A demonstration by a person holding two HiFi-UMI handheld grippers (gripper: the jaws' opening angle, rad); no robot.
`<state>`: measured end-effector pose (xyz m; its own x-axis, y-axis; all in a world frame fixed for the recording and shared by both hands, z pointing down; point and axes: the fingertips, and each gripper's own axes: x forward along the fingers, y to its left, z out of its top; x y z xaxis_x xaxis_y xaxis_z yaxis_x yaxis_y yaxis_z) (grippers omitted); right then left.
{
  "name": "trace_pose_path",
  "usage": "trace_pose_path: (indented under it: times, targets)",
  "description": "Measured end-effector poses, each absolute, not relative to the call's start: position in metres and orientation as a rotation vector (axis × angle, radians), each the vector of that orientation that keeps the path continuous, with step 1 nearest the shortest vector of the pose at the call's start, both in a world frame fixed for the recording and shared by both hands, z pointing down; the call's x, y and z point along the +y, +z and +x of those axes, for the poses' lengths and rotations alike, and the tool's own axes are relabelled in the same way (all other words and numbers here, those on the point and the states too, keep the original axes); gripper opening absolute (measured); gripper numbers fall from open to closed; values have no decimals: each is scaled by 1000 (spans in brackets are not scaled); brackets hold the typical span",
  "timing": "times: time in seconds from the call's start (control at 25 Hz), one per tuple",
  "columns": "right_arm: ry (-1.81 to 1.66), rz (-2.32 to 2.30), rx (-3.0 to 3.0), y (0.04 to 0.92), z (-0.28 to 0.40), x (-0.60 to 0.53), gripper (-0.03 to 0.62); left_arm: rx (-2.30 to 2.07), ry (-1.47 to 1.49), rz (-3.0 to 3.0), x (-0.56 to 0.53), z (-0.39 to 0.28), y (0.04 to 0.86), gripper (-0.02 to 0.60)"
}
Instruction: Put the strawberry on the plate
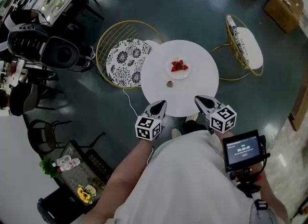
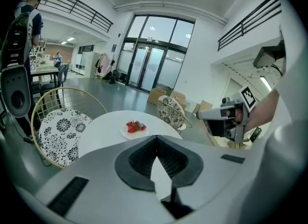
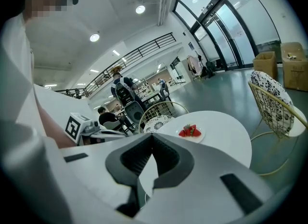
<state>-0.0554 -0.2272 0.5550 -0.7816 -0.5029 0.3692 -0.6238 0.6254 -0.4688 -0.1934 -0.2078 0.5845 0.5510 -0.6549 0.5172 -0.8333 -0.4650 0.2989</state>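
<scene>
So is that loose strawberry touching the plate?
Apart. The head view shows a strip of bare table between the loose strawberry and the plate.

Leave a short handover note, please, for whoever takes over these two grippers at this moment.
Left gripper: shut, empty, at the near edge of the round white table.
Right gripper: shut, empty, at the same edge.
Things: the loose strawberry lies on the table just short of the plate, which holds several strawberries.
Done: nothing grasped yet.
Left: pick up the loose strawberry and set it on the plate.
</scene>
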Motion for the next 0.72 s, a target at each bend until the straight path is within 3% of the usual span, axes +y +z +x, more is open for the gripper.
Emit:
trace_pose_path:
  times: [0.72]
  targets:
    - [1016,906,-2593,614,-14,-284,6,-1143,788,2134,-275,-170,678,7]
